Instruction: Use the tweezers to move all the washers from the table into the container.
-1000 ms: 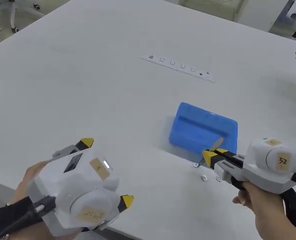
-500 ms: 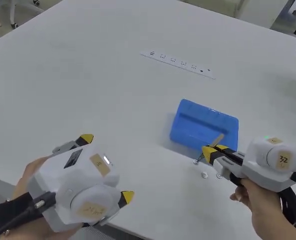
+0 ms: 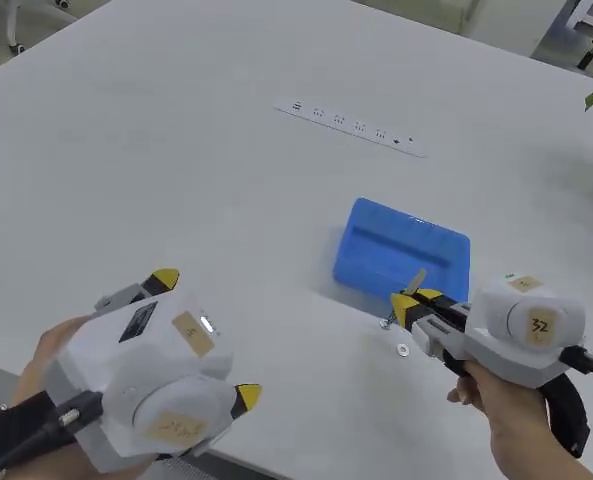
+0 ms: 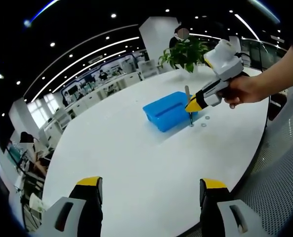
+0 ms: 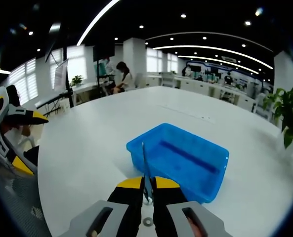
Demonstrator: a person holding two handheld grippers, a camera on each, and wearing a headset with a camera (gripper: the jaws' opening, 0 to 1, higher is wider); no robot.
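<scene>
Right gripper (image 3: 408,303) slides a touch toward nine o'clock along the container (image 3: 376,265) wall, and it's now covering the three-o'clock washer.

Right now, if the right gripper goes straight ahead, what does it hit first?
Probably the near wall of the blue container, just ahead of the right gripper and the tweezers it holds; exact depth is unclear.

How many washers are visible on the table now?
2. One washer lies on the table beside the right gripper; a second washer sits at the tweezers' tip, by the container. More may be hidden under that gripper.
</scene>
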